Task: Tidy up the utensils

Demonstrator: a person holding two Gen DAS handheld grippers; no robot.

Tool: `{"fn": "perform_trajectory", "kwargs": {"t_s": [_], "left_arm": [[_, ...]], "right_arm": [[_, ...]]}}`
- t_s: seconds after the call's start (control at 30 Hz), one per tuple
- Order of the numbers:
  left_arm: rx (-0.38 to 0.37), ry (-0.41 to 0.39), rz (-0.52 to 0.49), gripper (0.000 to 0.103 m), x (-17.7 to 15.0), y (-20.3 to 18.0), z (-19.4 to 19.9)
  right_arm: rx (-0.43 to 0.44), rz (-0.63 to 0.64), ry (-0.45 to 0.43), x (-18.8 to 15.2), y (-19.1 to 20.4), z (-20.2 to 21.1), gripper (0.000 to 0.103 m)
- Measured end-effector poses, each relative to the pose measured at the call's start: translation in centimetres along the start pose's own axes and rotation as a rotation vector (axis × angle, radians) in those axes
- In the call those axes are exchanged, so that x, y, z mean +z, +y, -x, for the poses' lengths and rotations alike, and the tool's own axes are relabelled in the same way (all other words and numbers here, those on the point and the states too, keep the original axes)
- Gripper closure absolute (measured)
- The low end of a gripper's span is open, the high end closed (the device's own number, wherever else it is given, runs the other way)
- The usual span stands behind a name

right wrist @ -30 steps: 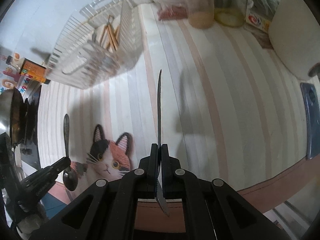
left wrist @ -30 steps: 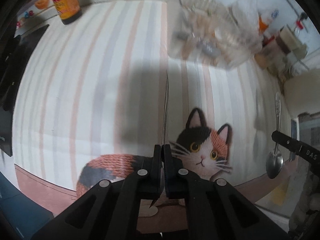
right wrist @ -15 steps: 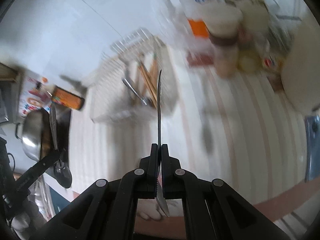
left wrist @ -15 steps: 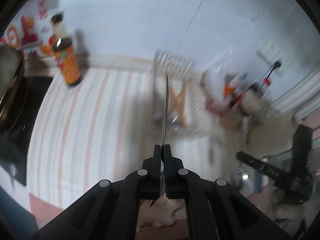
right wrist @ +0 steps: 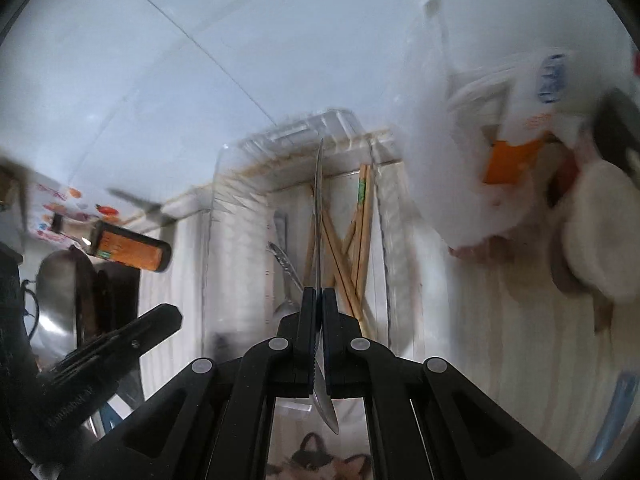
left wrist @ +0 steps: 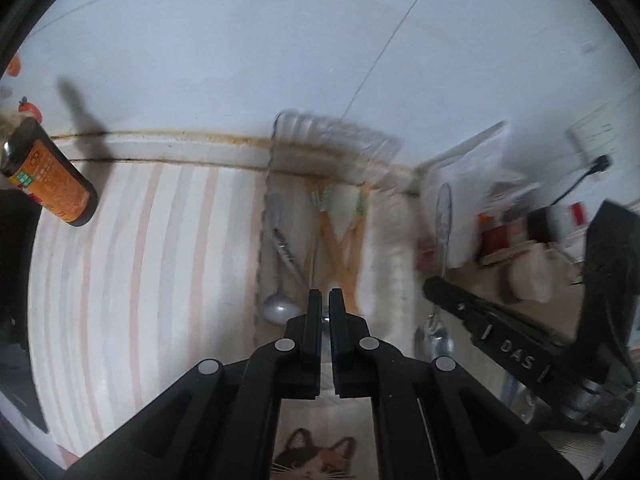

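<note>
Spoon (right wrist: 319, 216): clenched edge-on in my right tool (right wrist: 316, 300), handle pointing far and bowl hanging out on the near side, held above the near end of the clear basket (right wrist: 340, 116). My left tool (left wrist: 325, 304) is closed to a slit over the same basket. Only a glint of metal shows between its pads, so I cannot tell whether it holds anything. Inside the basket lie crossed chopsticks (left wrist: 340, 248) on the right and a second spoon (left wrist: 276, 308) on the left. The basket sits at the far edge of the striped table (left wrist: 160, 260). An orange bottle (left wrist: 48, 176) stands far left.
</note>
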State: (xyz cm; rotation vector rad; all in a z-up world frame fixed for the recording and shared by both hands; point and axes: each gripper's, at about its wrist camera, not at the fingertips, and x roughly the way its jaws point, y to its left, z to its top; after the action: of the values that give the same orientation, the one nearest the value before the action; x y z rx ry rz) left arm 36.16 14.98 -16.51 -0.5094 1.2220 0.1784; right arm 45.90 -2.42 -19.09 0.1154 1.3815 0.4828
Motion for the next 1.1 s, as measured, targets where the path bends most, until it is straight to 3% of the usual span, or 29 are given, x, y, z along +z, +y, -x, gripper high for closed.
{"fn": "perform_trajectory", "kwargs": {"t_s": [0.17,0.23,0.3,0.33,0.43,0.53,0.6,0.7,0.77,1.1], "left_arm": [[0.105,-0.034,0.010,0.093,-0.8,0.7,-0.6],[0.161,-0.051,0.003,0.075,-1.5,0.9,-0.5],[0.235,-0.082,-0.007,0.029,-2.5,1.1,-0.3],[0.254,-0.098,-0.007,0.023,-3.0,1.2,-0.1],[0.304,-0.164,-0.011,0.022,-4.8,1.4,0.7],[0.320,-0.197,0.000,0.011,-6.4,1.8,1.1],[0.330,-0.208,0.000,0.000,-7.0,1.7,1.4],[0.352,-0.224,-0.002,0.000,-8.2,1.3,2.0],[0.360,-0.235,0.001,0.000,-9.0,1.1,2.4],[0.352,-0.302,-0.015,0.000,-12.5,-0.3,7.3]], "right_arm": [[-0.021,0.022,0.029,0.4,-0.4,-2.0,0.095],[-0.040,0.019,0.021,-0.2,-1.0,-2.0,0.081],[-0.081,0.039,-0.005,-0.8,-1.6,-1.6,0.060],[-0.103,0.056,-0.022,-1.2,-1.7,-1.3,0.057],[-0.169,0.111,-0.056,-3.1,-1.9,-0.4,0.051],[-0.205,0.133,-0.075,-4.8,-2.2,0.1,0.041],[-0.226,0.135,-0.091,-5.9,-2.7,0.5,0.029],[-0.264,0.146,-0.114,-6.9,-2.9,1.1,0.008],[-0.294,0.166,-0.137,-7.6,-3.0,1.9,0.003],[-0.337,0.230,-0.258,-11.4,-1.2,7.6,0.001]]}}
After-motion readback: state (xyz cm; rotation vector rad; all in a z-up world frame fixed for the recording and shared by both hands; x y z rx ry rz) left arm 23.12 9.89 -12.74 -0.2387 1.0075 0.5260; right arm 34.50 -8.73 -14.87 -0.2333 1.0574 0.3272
